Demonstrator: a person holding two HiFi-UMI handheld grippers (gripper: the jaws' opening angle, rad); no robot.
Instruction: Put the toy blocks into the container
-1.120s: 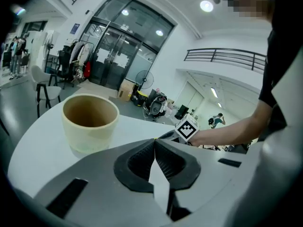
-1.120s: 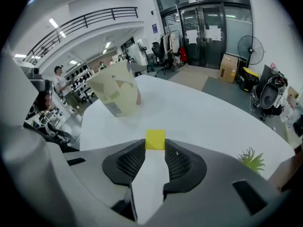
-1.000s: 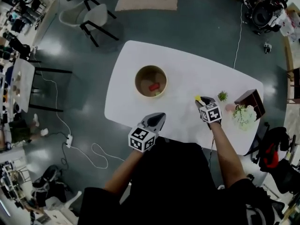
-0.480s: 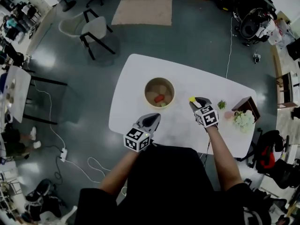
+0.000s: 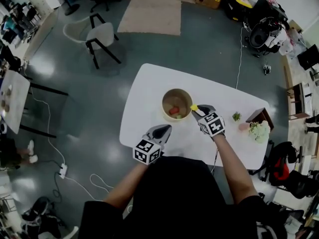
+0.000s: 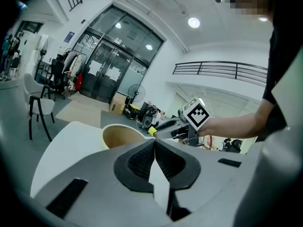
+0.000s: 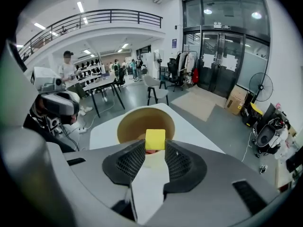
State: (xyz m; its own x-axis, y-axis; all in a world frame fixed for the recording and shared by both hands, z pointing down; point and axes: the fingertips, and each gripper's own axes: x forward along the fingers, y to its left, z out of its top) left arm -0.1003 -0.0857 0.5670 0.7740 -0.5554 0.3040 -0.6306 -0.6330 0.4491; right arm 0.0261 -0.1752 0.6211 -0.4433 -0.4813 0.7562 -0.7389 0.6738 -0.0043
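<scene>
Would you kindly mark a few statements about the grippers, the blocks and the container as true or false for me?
1. The right gripper holds a yellow block between its jaws. True.
2. The left gripper has its jaws wide apart. False: they are together, with nothing between them.
3. The container has nothing in it. False: a red block and a green block lie inside.
4. The container stands on a white table. True.
5. The yellow block lies on the table, far from the container. False: it is held at the container's rim.
</scene>
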